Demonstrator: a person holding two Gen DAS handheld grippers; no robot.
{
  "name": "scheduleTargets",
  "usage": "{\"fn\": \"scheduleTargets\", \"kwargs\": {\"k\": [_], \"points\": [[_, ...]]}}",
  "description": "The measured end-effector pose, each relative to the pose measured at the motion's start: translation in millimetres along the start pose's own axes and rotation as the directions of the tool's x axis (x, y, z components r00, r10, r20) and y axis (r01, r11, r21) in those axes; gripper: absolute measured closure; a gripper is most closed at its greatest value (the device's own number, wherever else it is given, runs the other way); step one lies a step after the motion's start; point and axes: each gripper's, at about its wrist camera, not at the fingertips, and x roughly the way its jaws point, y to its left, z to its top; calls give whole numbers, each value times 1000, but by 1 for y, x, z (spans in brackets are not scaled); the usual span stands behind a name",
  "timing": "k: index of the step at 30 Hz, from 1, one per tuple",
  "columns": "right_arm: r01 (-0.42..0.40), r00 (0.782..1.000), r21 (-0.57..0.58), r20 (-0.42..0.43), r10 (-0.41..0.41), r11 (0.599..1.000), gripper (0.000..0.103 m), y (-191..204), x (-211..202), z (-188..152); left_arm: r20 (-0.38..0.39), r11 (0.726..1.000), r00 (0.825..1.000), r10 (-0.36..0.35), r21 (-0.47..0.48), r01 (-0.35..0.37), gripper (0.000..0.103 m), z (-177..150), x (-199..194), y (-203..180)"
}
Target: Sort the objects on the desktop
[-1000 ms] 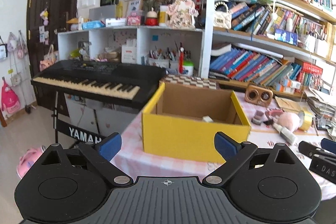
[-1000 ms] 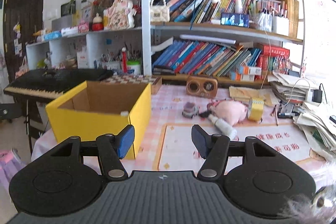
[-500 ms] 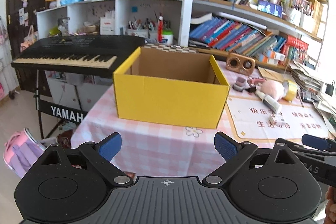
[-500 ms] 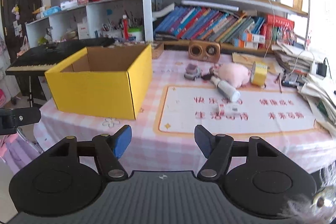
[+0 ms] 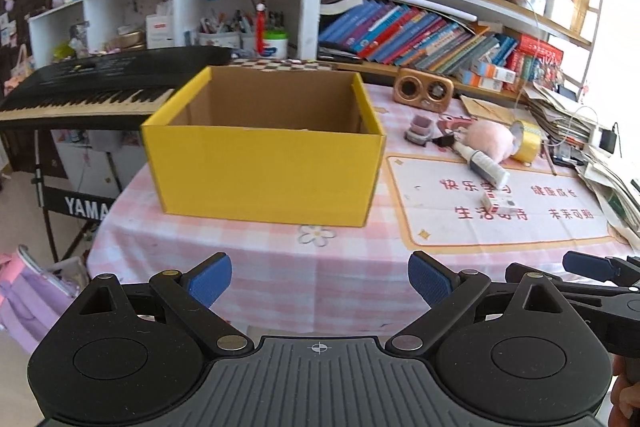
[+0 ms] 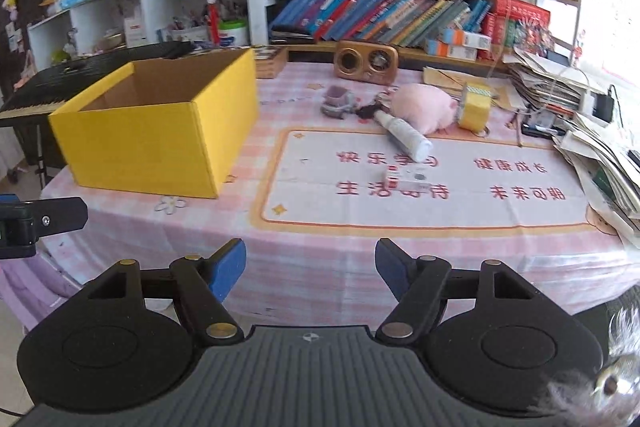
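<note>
An open yellow cardboard box stands on the pink checked tablecloth; it also shows in the right wrist view. Right of it lie a pink plush toy, a white tube, a yellow tape roll, a small grey toy car and a small white box. My left gripper is open and empty, held off the table's near edge. My right gripper is open and empty, also short of the near edge.
A wooden speaker stands at the back of the table. Stacked papers fill the right edge. A black keyboard stands left of the table. Bookshelves line the wall behind.
Both grippers have pulled back and up from the table. The box and objects now look farther away and lower in view. Both stay open.
</note>
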Motion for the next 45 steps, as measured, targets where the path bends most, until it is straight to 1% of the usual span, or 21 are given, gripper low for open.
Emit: {"fn": "scheduleTargets", "kwargs": {"k": [5,11,17,24,30,34,39,45], "points": [[28,1000,18,-12,-28,999,33,-23,6,4,-22,999,999,-35,18,35,6,7,16,-21],[85,996,58,-40,-82,995,32,-51,12,5,-59,995,995,-82,52,85,6,11,34,-48],[151,987,88,-60,-146,985,32,-81,16,4,-96,988,987,-130,67,137,6,14,53,-73],[188,980,96,-84,-181,977,32,-113,27,10,-132,980,976,-171,84,183,6,18,78,-107],[185,979,82,-98,-177,979,32,-136,46,20,-156,979,972,-175,79,189,6,22,99,-130],[192,978,73,-96,-185,979,33,-155,59,30,-178,983,972,-154,75,170,6,25,117,-144],[182,979,75,-101,-174,980,33,-179,78,41,-195,986,972,-131,74,147,6,30,137,-162],[152,985,63,-92,-145,986,33,-200,94,53,-234,988,965,-119,71,139,6,31,162,-184]]}}
